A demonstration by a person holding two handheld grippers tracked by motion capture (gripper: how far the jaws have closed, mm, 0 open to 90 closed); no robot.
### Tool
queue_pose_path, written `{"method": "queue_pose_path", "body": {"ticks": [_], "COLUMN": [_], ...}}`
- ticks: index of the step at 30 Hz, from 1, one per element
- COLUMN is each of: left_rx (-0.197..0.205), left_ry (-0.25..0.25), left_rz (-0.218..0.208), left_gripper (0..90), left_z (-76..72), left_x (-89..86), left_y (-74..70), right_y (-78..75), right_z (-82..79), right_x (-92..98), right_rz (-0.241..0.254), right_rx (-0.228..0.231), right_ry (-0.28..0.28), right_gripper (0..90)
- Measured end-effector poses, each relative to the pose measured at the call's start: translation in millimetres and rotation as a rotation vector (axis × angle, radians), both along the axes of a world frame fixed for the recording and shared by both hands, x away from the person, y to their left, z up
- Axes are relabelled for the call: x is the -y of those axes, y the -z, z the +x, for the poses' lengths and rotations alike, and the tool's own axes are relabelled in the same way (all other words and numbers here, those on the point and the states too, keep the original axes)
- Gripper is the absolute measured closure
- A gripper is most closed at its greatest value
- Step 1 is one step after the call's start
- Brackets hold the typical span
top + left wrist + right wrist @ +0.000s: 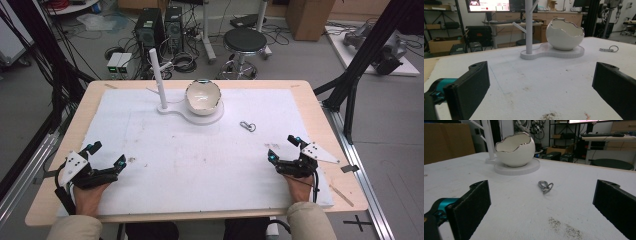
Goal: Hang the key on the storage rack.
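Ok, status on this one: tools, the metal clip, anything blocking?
Left tool open, empty. Right tool open, empty. Metal clip flat on the white mat, untouched, nearest the right tool. Path clear.

Wooden table (320,107); white mat (200,160) on it, carrying stand (192,114), key ring (247,126).

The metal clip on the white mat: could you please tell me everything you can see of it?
The metal clip is a small, shiny silver piece with a longish body and a ring at one end. It lies flat and alone on the white mat, apart from everything else, to the right of the egg-shaped bowl and its white stand, ahead of the right gripper. Nothing touches it but the mat. Finer detail is too small to tell.
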State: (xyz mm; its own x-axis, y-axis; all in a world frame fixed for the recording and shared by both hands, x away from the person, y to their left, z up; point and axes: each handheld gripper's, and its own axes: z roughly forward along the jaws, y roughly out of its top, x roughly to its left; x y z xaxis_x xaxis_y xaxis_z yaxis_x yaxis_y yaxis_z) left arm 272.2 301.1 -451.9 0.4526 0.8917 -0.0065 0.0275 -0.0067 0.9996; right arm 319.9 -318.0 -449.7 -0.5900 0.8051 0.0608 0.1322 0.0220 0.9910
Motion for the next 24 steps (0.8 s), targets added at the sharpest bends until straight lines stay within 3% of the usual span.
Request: {"method": "queue_pose_path", "body": {"ticks": [17,21,24], "left_rx": [0.006,0.006,0.011], "left_ry": [-0.012,-0.012,-0.012], "left_rz": [-0.005,-0.002,-0.003], "left_gripper": [1.7,1.7,1.7], "left_z": [-0.7,-1.1,-1.3], "left_x": [0.4,-0.4,-0.2], "left_y": [0.2,0.2,0.3], "right_y": [-0.1,-1.0,-5.1], "right_z": [0.3,2.0,5.4], "right_x": [0.4,1.8,1.2], "right_rz": [-0.001,0.023,-0.015], "right_rx": [0.003,-0.028,-0.047], "right_ry": [0.005,0.013,0.019], "right_gripper": [0.5,0.5,0.5]}}
